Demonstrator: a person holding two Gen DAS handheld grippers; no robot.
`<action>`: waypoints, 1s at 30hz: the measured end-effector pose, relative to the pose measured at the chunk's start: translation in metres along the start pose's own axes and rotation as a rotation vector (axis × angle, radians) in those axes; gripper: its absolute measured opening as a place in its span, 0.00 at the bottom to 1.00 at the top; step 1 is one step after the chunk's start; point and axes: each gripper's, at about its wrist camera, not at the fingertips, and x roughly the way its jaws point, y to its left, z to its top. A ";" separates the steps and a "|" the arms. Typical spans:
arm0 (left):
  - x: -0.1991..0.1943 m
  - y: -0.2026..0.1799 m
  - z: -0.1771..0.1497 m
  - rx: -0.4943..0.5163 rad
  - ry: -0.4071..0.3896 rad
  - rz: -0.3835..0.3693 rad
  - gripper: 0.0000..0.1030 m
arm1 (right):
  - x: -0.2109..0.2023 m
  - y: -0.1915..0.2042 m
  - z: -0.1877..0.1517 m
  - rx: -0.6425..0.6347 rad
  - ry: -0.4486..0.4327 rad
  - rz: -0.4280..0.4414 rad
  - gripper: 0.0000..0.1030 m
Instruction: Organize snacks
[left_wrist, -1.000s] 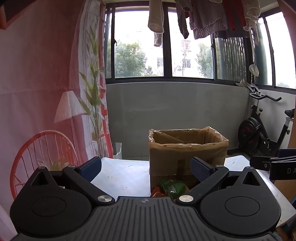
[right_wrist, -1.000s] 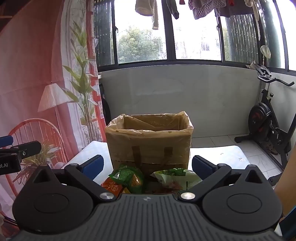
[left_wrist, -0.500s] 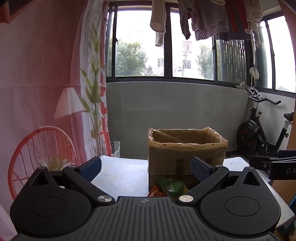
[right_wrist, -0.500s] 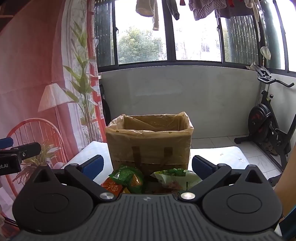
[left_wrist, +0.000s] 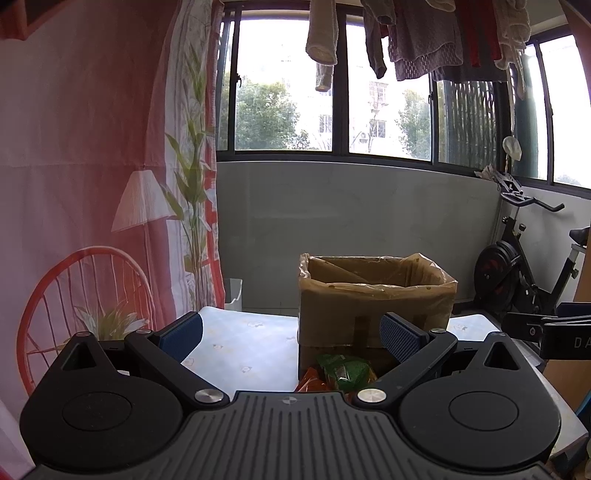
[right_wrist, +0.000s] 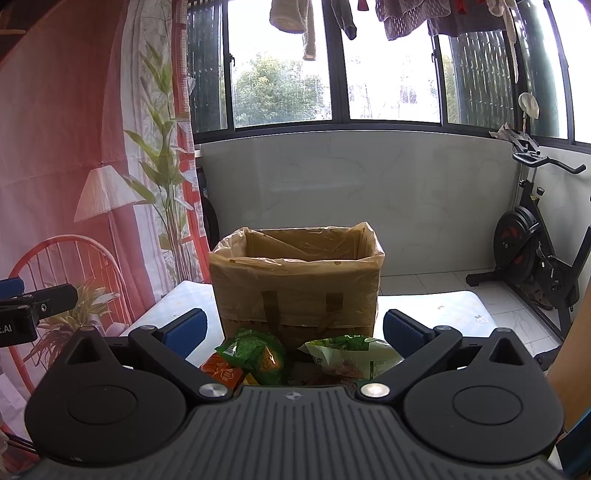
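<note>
— Looking along the left gripper (left_wrist: 291, 334), what do you see?

— Its fingers are spread wide with nothing between them. Ahead on the table (left_wrist: 236, 347) stands a cardboard box (left_wrist: 373, 306) lined with a plastic bag, its top open. Just in front of the box lie a green snack packet (left_wrist: 347, 371) and an orange packet (left_wrist: 308, 384) beside it, both partly hidden by the gripper's body. At the right edge, part of the other gripper pokes in.

— And from the right gripper (right_wrist: 295, 328)?

— Wide apart as well, holding nothing. The same box (right_wrist: 299, 288) sits straight ahead on the table (right_wrist: 443, 306). Close to its front lie the snacks: the green packet (right_wrist: 255, 354), the orange packet (right_wrist: 221, 371) at its left, and a pale green-and-white bag (right_wrist: 351, 356) to the right. A small yellow bit shows under the green packet; I cannot tell what it is. All the packets are outside the box.

— Anything else around?

— An exercise bike (right_wrist: 535, 254) on the floor at the right, and laundry (right_wrist: 295, 18) hanging over the window.
</note>
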 end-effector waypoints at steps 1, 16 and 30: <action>0.000 0.000 0.000 0.002 0.002 0.003 1.00 | -0.001 -0.001 0.000 0.000 0.001 0.000 1.00; 0.000 -0.003 -0.003 0.015 0.002 0.007 1.00 | 0.004 -0.001 -0.005 0.003 0.001 -0.006 1.00; 0.002 -0.003 -0.004 0.020 0.010 0.001 1.00 | 0.004 -0.001 -0.007 0.003 0.004 -0.007 1.00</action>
